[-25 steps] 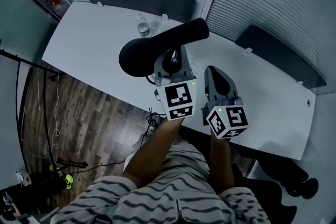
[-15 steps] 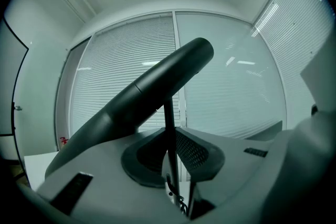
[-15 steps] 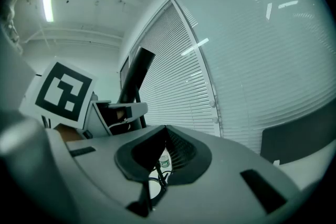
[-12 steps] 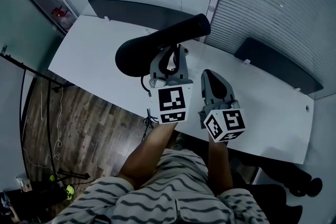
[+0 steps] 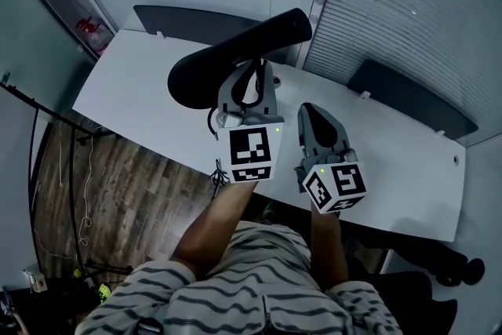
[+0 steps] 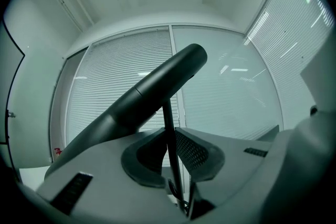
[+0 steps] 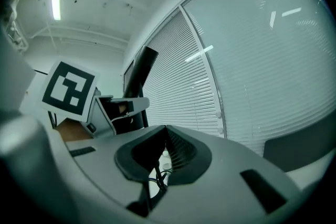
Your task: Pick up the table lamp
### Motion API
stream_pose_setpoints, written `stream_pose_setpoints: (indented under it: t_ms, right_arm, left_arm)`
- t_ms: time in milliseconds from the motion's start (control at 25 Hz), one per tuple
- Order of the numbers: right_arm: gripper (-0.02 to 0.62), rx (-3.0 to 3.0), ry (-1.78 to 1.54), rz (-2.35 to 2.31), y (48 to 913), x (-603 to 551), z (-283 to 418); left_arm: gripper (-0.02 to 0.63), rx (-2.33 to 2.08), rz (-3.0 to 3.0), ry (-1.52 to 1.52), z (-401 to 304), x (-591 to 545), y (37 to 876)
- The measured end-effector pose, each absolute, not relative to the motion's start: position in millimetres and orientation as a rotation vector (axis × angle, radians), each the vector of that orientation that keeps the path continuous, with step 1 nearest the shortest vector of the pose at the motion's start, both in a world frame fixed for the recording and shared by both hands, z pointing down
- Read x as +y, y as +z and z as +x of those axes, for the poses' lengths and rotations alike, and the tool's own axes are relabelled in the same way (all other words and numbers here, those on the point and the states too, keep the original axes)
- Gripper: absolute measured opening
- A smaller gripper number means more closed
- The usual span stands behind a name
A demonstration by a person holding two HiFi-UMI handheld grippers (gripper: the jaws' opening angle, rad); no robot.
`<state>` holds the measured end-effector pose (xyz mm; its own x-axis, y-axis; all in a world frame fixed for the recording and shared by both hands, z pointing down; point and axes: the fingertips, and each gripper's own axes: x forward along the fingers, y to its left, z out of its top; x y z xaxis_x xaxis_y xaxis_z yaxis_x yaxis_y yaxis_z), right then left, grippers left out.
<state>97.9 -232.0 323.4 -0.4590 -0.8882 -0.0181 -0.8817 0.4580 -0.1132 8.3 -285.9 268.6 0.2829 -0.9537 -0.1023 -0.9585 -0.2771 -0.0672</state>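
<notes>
Lamp (image 5: 235, 63) aloft over table (image 5: 133, 82).
Left gripper (image 6: 171, 139) clamped on thin stem (image 6: 168, 115); right gripper (image 7: 165, 136) shut, empty. Likely light but top-heavy, stiff, slick; best gripped on stem near head.

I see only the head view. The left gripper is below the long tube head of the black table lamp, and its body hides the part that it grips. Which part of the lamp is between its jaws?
Observer: In the left gripper view, the thin black stem of the black table lamp runs upright between the jaws of the left gripper, and they are closed on it.
Operator: Thank you. Does the right gripper hold the lamp too?
Observer: No. In the right gripper view, the jaws of the right gripper are together at their tips, and no part of the lamp is between them.
</notes>
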Motion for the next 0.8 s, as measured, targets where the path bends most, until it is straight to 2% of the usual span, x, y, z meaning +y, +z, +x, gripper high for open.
stream_pose_setpoints:
  t_ms: [800]
  right_arm:
    - [0.011, 2.550, -0.121, -1.686, 300, -246, 83]
  left_arm:
    - [0.056, 1.729, -2.430, 0.018, 3, -272, 260]
